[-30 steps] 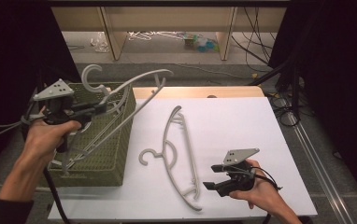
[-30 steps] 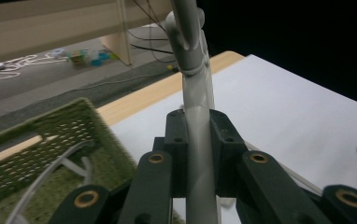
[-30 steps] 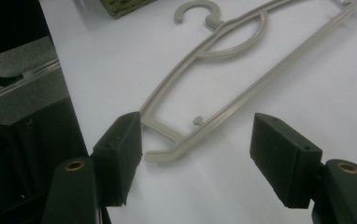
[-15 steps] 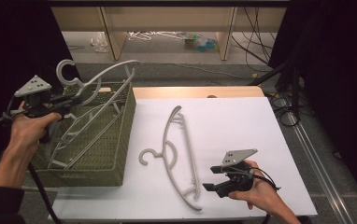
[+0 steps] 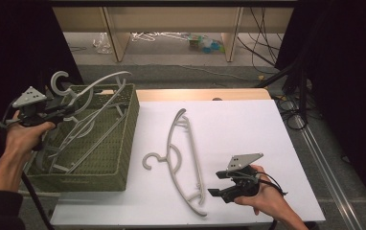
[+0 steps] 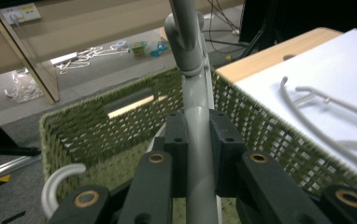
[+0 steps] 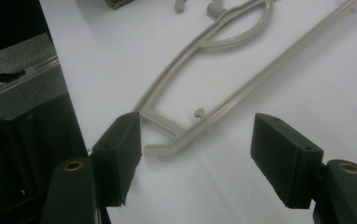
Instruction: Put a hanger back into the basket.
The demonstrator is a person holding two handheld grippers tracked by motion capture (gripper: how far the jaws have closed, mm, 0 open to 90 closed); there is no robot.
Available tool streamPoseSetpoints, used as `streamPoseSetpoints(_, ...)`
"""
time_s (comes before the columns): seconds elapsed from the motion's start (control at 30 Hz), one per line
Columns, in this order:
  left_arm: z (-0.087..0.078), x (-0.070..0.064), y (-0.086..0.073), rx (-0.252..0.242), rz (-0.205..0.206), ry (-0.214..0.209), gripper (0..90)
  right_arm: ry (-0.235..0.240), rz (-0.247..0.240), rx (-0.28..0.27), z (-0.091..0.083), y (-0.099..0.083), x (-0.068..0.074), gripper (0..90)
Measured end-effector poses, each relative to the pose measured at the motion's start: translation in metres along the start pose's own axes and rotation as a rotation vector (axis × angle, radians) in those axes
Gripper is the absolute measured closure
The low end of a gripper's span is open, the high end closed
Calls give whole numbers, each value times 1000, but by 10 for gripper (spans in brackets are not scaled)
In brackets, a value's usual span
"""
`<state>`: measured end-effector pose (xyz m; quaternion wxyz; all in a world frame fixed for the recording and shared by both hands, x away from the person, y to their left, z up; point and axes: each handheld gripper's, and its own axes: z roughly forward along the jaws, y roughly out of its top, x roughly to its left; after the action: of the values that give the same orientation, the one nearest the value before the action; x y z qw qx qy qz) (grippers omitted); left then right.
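My left gripper [image 5: 67, 109] is shut on a grey plastic hanger [image 5: 102, 81], held tilted over the left part of a green woven basket [image 5: 132, 129]. In the left gripper view the jaws of my left gripper [image 6: 197, 133] clamp the held hanger's bar [image 6: 196, 88]. More grey hangers [image 5: 75, 143] lie in the basket. One more hanger [image 5: 183, 158] lies flat on the white table [image 5: 248, 129]. My right gripper [image 5: 215, 191] stands open just right of that hanger's near end. In the right gripper view the hanger's end [image 7: 181, 135] lies ahead of my right gripper [image 7: 195, 154], apart from both jaws.
The basket stands at the table's left edge, with its far wall [image 6: 120, 100] and a loose hook [image 6: 57, 186] inside. A wooden strip [image 5: 200, 94] borders the table's far side. Cables [image 5: 296, 110] and clutter lie on the floor beyond.
My left gripper has carried its hanger leftward, from the basket's middle to its left side. The right gripper and the hanger on the table have not moved.
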<state>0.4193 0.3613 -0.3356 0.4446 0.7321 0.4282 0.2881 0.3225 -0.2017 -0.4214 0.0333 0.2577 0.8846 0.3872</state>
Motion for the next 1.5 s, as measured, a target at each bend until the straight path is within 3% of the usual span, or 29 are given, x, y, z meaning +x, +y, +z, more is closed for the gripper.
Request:
streamPoseSetpoints(0.33,8,6,-24,64,-34,-9,791,6,-1,11,2,-1,-1,342)
streamPoseSetpoints(0.6,23,2,-32,121,-36,-30,790,6,8,20,2,-1,-1,342)
streamPoseSetpoints(0.63,25,3,-33,150,-22,-26,790,4,6,18,3,-2,-1,342)
streamPoseSetpoints(0.83,38,3,-40,190,-54,-34,789,5,3,17,4,-2,-1,342)
streamPoseSetpoints(1.03,47,6,-52,254,-88,-2,786,4,9,20,4,-3,-2,341)
streamPoseSetpoints(1.1,50,8,-55,272,-99,28,783,7,4,19,5,-2,-1,341)
streamPoseSetpoints(1.17,51,13,-60,323,-79,48,783,6,1,18,5,-3,-1,340)
streamPoseSetpoints(1.2,52,13,-63,338,-95,59,781,9,7,23,5,-3,0,340)
streamPoseSetpoints(1.23,52,14,-65,343,-96,60,778,5,3,18,5,-3,-1,340)
streamPoseSetpoints(1.27,54,13,-68,305,-134,66,776,4,7,17,5,-3,-1,340)
streamPoseSetpoints(1.3,52,15,-68,326,-116,57,773,4,6,14,6,-3,-1,340)
streamPoseSetpoints(1.33,54,13,-69,293,-164,78,768,5,13,17,6,-3,-1,338)
streamPoseSetpoints(1.37,50,16,-68,333,-123,79,762,2,5,20,7,-4,-2,335)
streamPoseSetpoints(1.43,49,16,-68,329,-124,88,727,4,17,25,8,-4,-2,332)
streamPoseSetpoints(1.5,44,16,-65,315,-143,128,640,0,10,20,9,-5,-2,331)
